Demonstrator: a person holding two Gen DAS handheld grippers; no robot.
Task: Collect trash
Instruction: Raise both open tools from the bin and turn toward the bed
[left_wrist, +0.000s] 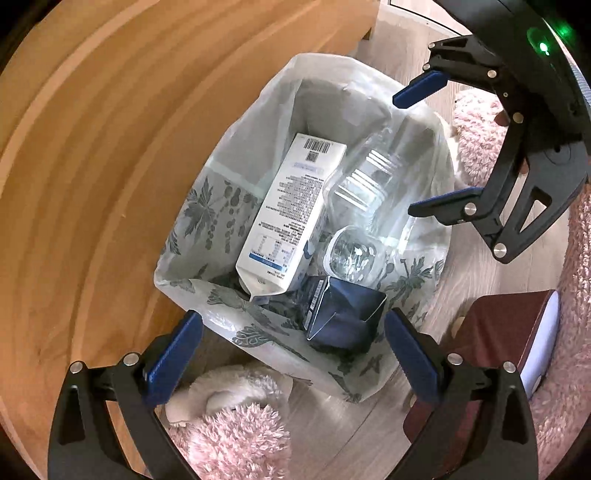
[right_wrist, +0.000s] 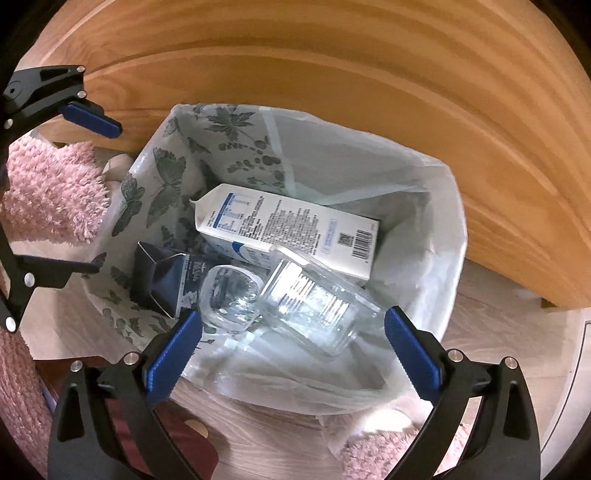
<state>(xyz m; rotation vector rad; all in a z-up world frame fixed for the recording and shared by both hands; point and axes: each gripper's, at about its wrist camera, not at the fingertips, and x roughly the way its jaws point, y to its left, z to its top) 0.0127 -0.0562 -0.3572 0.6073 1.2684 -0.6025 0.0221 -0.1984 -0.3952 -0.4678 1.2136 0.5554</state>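
Trash: one white carton (left_wrist: 284, 210), one dark blue box (left_wrist: 341, 317), two clear plastic containers (left_wrist: 364, 181), all inside the lined bin (left_wrist: 192, 218).
Labels: barcode on carton, print unreadable.
Left gripper (left_wrist: 293, 354): jaws apart, empty.
Right gripper (right_wrist: 293, 354): jaws apart, empty.
Around: wooden furniture (left_wrist: 92, 147), pink fluffy rug (left_wrist: 236, 439), floor.

my left claw (left_wrist: 293, 345) right over the open bin bag (left_wrist: 258, 332), white carton (left_wrist: 284, 210) and clear tub (left_wrist: 365, 184) crowding its middle, wooden furniture (left_wrist: 92, 166) walling off 9 o'clock, other claw (left_wrist: 424, 147) at 2 o'clock
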